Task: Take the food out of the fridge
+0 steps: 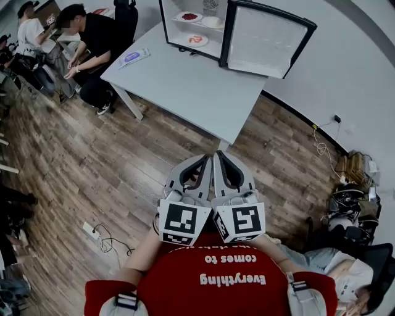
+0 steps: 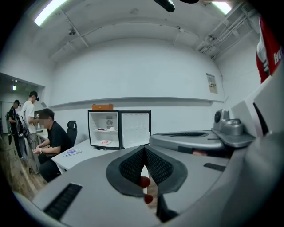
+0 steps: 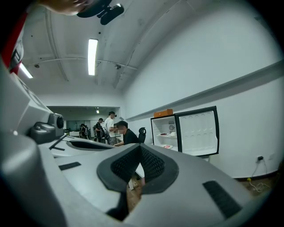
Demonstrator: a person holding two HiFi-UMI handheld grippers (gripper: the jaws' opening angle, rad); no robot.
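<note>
— Where is the food?

— Inside the fridge (image 1: 163,24), which stands at the far edge of the worktop (image 1: 191,86) with its door (image 1: 265,40) swung wide open. A plate of red food (image 1: 189,16) and a white dish (image 1: 212,21) sit on the upper shelf. A second plate (image 1: 196,40) sits on the bottom one.

— And the tongs?

— Both are closed on nothing. The left tongs (image 1: 203,159) and the right tongs (image 1: 219,154) are held side by side, close to the person's red shirt (image 1: 210,278). They are over the wooden floor (image 1: 92,166), short of the worktop's near corner and well apart from the fridge, with their tips aimed toward it.

— Anything else up there?

— A blue-printed card (image 1: 132,57) lies near the worktop's left edge, where a seated person in black (image 1: 102,40) leans in. An orange box (image 2: 102,107) lies on top of the fridge.
</note>
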